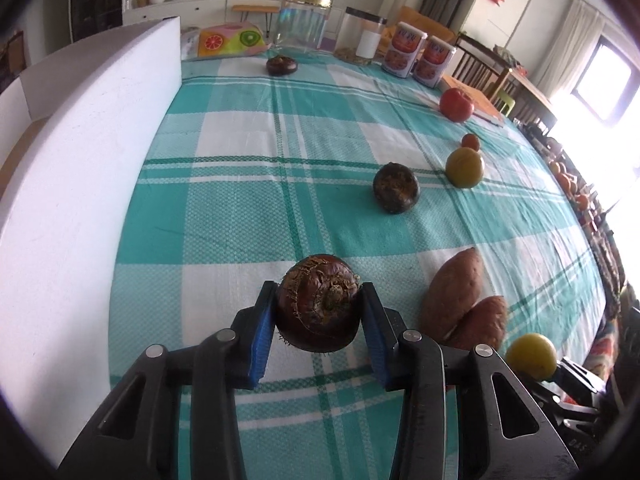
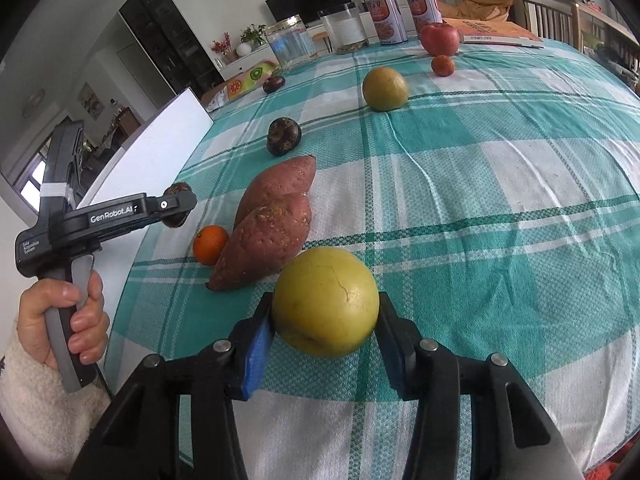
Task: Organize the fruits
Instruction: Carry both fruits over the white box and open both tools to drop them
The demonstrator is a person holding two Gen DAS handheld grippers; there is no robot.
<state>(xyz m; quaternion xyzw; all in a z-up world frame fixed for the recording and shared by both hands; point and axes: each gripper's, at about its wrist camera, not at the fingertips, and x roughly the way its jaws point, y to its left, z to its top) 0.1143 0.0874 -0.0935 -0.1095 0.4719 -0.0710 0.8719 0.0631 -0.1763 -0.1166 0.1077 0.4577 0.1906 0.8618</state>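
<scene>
Teal-and-white checked tablecloth (image 2: 500, 184) under two sweet potatoes (image 2: 272, 216), scattered fruit, jars and tins.

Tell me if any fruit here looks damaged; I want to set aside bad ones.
The yellow fruit in the right gripper has a thin crack across its skin. The other fruits on the tablecloth show no damage I can make out.

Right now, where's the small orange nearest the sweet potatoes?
In the right wrist view, the small orange sits at the table's left side, against the nearer sweet potato and below the left gripper.
</scene>
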